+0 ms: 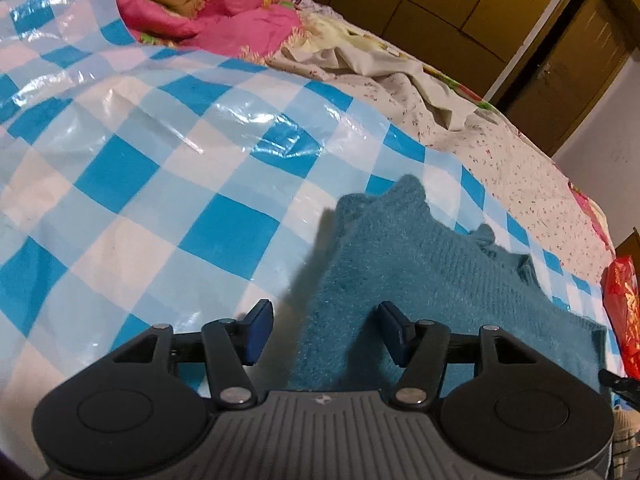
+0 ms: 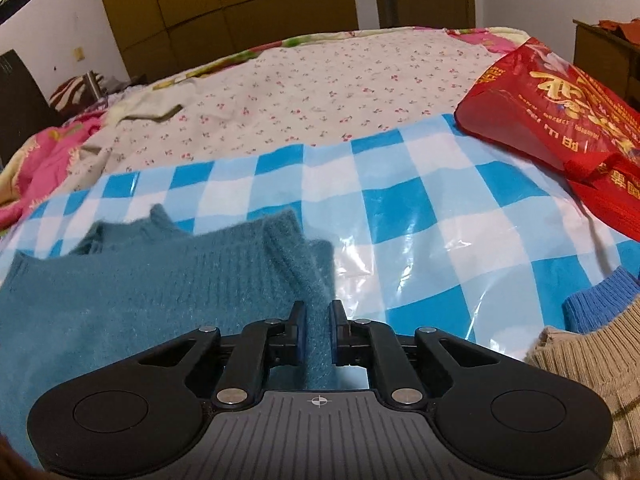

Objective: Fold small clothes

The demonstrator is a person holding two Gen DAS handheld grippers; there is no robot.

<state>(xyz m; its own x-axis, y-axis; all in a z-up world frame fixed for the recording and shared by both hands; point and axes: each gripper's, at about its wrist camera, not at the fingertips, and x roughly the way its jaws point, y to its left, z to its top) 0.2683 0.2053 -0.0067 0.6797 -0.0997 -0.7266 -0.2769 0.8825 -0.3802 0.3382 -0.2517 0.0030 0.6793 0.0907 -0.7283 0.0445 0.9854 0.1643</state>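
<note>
A fuzzy teal knit sweater (image 1: 420,272) lies on a blue-and-white checked plastic sheet (image 1: 160,160) spread over a bed. My left gripper (image 1: 326,330) is open, its jaws wide apart over the sweater's left edge, holding nothing. In the right wrist view the sweater (image 2: 120,292) fills the lower left, and my right gripper (image 2: 317,332) is shut on a strip of the sweater's right edge, near a sleeve or side. The checked sheet (image 2: 420,220) runs to the right of it.
A red printed bag (image 2: 560,120) lies at the right on the sheet, seen also in the left wrist view (image 1: 624,312). A beige and blue knit garment (image 2: 592,340) sits at lower right. Pink quilt and crumpled bedding (image 1: 224,12) lie beyond, on a floral bedsheet (image 2: 320,92). Brown wardrobes stand behind.
</note>
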